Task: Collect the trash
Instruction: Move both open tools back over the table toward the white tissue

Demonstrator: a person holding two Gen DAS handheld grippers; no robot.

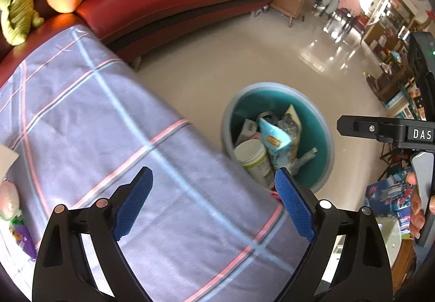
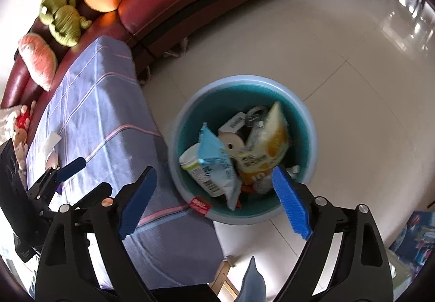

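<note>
Both grippers, left (image 1: 214,204) and right (image 2: 214,201), gape empty beside the bin (image 2: 307,122), where a rim-perched red wrapper (image 2: 200,205) could slip out.

Teal bin (image 2: 304,122); lilac plaid cloth (image 1: 89,122); red sofa (image 1: 168,0).

My left tongs (image 1: 214,202) are glossy black plastic arms, each tipped with a blue ribbed pad (image 1: 295,206), with round silver and copper-toned pivot pins along the linkages. My right tongs (image 2: 214,202) are built the same, blue pads on black arms. From the left camera, the right unit's black body carries white letters "DAS", a small screw and a green light.
</note>
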